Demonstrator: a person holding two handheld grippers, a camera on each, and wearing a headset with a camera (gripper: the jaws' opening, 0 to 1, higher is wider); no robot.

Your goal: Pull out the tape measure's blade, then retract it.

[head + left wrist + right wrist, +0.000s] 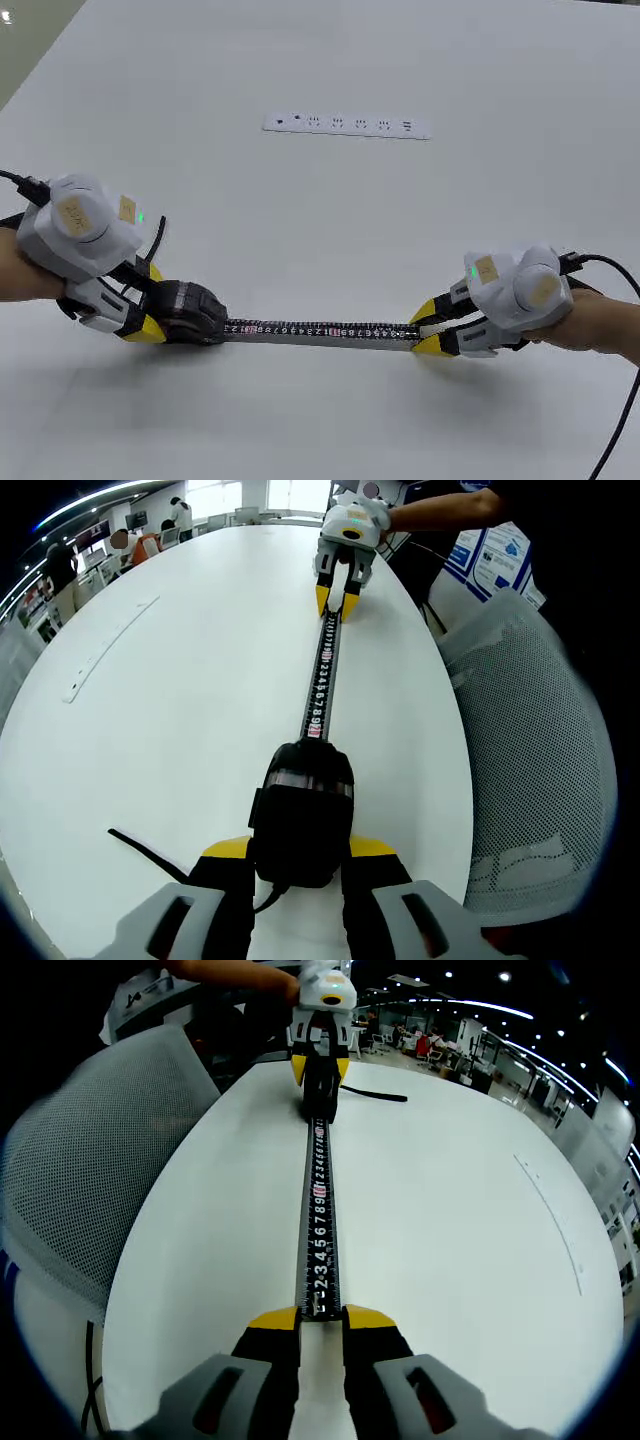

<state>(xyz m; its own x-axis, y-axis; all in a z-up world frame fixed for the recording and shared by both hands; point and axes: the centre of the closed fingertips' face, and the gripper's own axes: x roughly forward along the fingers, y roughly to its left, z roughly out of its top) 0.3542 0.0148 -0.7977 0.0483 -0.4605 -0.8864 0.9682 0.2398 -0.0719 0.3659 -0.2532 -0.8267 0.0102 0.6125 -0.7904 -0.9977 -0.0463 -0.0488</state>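
A black tape measure case [188,311] rests on the white table, and my left gripper [150,302] is shut on it. In the left gripper view the case [302,810] sits between the yellow-tipped jaws of that gripper [300,852]. The numbered blade [320,330] is drawn out to the right, low over the table. My right gripper [425,327] is shut on the blade's end. The right gripper view shows the blade [320,1230] running from my right gripper [320,1317] to the far case [320,1085]. My right gripper [338,598] stands at the blade's far end in the left gripper view.
A white power strip [346,125] lies flat on the table beyond the blade. A black strap [372,1094] trails from the case. A grey mesh chair [535,750] stands at the table's near edge. Cables [615,400] run from both grippers.
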